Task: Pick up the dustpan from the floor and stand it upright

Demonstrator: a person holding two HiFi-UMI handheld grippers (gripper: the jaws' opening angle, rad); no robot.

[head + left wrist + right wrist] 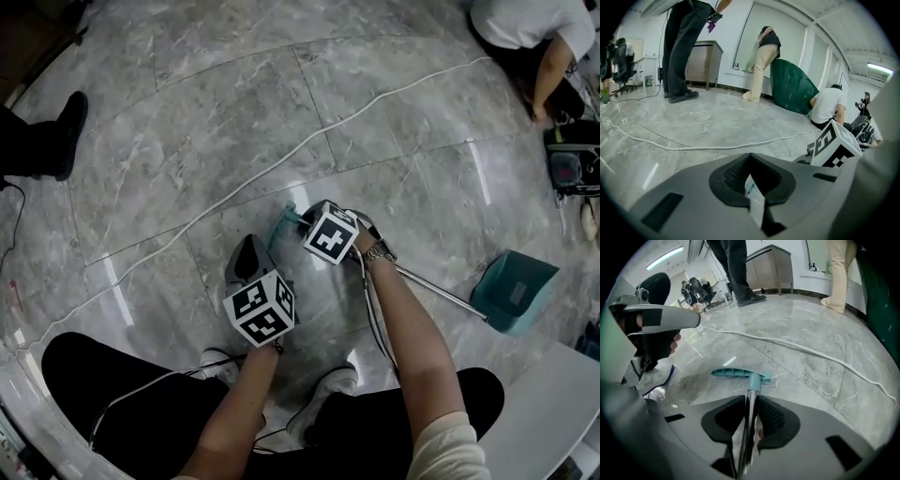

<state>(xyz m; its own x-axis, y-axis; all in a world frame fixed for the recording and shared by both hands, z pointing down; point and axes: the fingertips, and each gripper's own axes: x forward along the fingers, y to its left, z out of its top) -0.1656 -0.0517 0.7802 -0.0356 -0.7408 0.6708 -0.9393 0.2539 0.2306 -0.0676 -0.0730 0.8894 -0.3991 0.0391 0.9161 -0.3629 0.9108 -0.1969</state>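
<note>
Dustpan (514,291) lies on the floor (187,141), its metal handle (753,391) between the right gripper's (751,409) parted jaws, unclamped; left gripper (751,161) hangs nearby, jaws closed together

Open grey marble floor (234,112) ahead — crossed only by a thin white cable (281,155); the teal plastic dustpan (514,291) and its metal shaft (441,292) bar the right.
</note>
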